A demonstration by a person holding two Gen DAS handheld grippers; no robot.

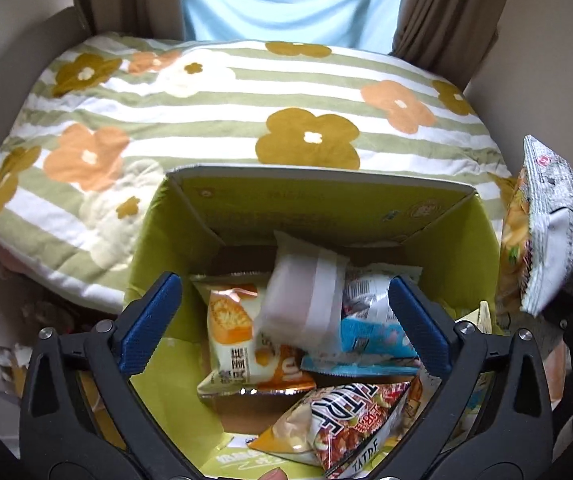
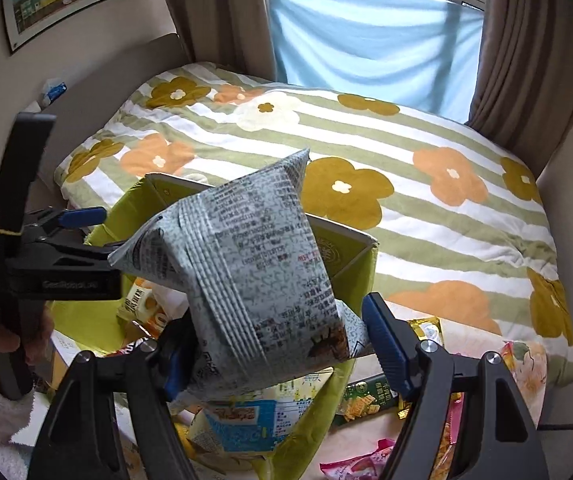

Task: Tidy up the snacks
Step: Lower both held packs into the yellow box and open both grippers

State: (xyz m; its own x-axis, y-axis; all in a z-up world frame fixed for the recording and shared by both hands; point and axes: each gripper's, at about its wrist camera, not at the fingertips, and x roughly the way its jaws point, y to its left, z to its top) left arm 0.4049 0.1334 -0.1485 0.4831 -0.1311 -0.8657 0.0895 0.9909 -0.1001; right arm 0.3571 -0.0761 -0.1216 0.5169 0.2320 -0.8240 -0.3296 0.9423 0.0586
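Above the green cardboard box, the left gripper hangs with jaws spread, empty, a white packet apparently just dropped. Beside it, the right gripper grips a grey snack bag, evidently next for boxing.

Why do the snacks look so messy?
Inside the green box the packets lie tumbled over each other at all angles. More packets lie scattered outside it. The right hand-held gripper holds a grey bag.
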